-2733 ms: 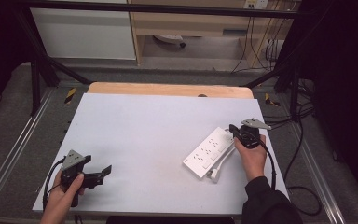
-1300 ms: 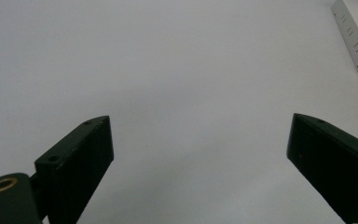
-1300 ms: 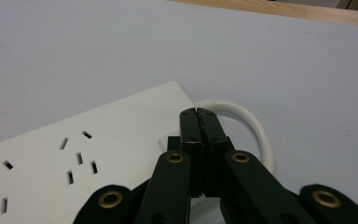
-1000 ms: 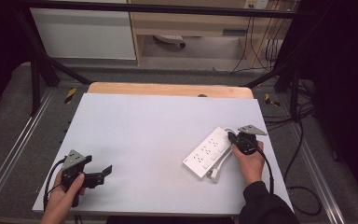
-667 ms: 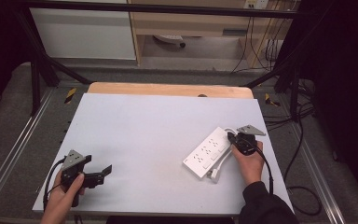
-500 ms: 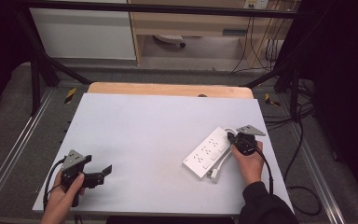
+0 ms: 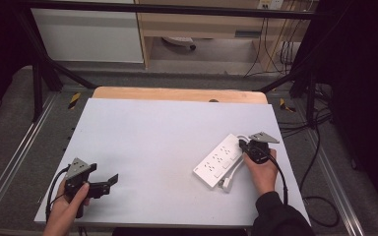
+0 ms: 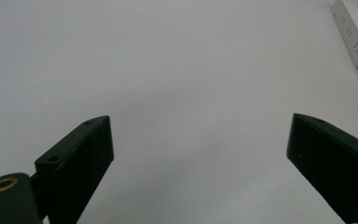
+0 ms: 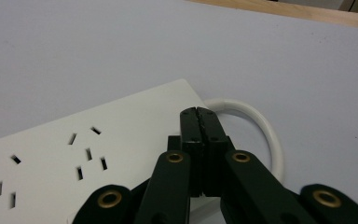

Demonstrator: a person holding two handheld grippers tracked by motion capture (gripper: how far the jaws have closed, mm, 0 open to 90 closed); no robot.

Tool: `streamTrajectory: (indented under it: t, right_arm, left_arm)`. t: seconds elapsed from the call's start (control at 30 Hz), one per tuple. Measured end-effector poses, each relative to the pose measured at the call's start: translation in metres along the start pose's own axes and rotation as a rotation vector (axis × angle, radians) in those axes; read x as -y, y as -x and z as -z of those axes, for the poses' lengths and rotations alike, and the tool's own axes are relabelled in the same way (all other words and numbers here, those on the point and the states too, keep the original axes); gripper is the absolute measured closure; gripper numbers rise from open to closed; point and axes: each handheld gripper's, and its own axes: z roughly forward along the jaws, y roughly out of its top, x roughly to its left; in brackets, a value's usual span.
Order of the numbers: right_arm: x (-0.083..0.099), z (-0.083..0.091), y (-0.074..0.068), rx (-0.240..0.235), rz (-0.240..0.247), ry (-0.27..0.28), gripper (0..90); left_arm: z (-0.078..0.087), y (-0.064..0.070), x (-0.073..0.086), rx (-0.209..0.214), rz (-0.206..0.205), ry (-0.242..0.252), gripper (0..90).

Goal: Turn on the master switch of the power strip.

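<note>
High view: power strip (image 7: 221,159) lies at the table's (image 7: 167,128) right side, right gripper (image 7: 244,146) over its far end; left gripper (image 7: 109,180) well apart. Left gripper view: jaws wide, nothing between. Right gripper view: jaws closed together above the strip, contact unclear; white cord (image 9: 256,122) loops just beside.
</note>
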Motion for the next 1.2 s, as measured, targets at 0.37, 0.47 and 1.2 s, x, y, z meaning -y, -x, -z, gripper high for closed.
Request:
streamTrajectory:
  t: [0.37,0.47,1.2]
  right_arm:
    - [-0.0005,-0.0005,-0.0004,0.010,0.012,-0.008,90.0]
    - [-0.0005,-0.0008,-0.0007,0.012,0.013,-0.010,90.0]
    - [-0.0017,-0.0015,-0.0012,0.012,0.013,-0.029,90.0]
  left_arm:
    - [-0.0006,0.0008,0.0003,0.000,-0.003,-0.002,7.1]
    - [-0.0008,0.0008,0.0003,-0.001,-0.002,-0.003,7.1]
    - [-0.0009,0.0012,0.0003,-0.002,-0.007,-0.005,7.1]
